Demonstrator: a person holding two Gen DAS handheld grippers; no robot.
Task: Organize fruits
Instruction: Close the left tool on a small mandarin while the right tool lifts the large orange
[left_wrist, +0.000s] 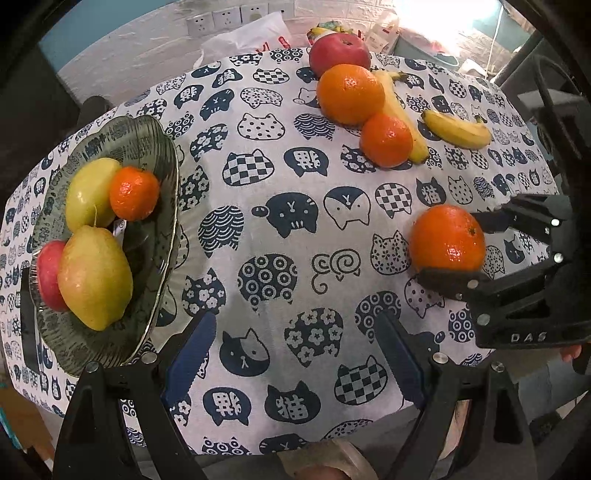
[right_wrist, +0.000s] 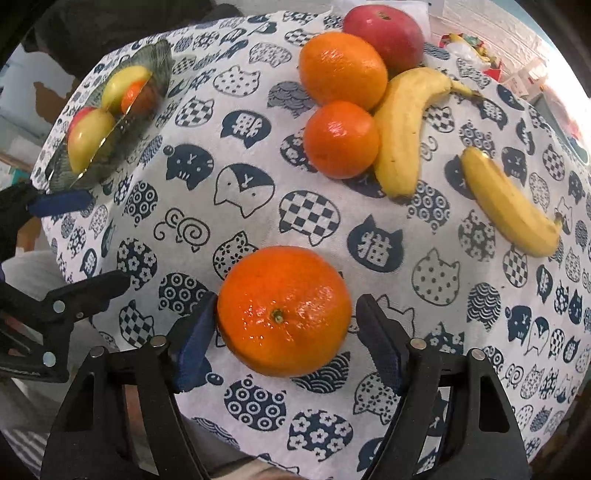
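Lower centre, right wrist view: my right gripper (right_wrist: 284, 328) straddles an orange (right_wrist: 283, 311), stem end facing the lens, left pad touching, right pad apart. My left gripper (left_wrist: 295, 354) gapes over bare tablecloth (left_wrist: 280, 236). Mid-left: glass bowl (left_wrist: 162, 155) at the cloth's edge. Upper right: loose fruit cluster (right_wrist: 354, 107).

Count, all fruit on cat-print cloth (right_wrist: 258, 206):
- Oranges: 4. One betw. right claw (right_wrist: 284, 332) fingers (right_wrist: 284, 310); two ahead of it (right_wrist: 341, 68) (right_wrist: 341, 138); one in glass dish (left_wrist: 162, 155) far left of claw (left_wrist: 135, 194).
- Bananas: 2, ahead-right of claw (right_wrist: 402, 125) (right_wrist: 509, 206).
- Apples: 2. One farthest ahead (right_wrist: 384, 37), one in dish (left_wrist: 48, 273).
- Yellow-green fruits, poss. pears: 2, in dish (left_wrist: 88, 194) (left_wrist: 94, 277).
- Dishes: 1.
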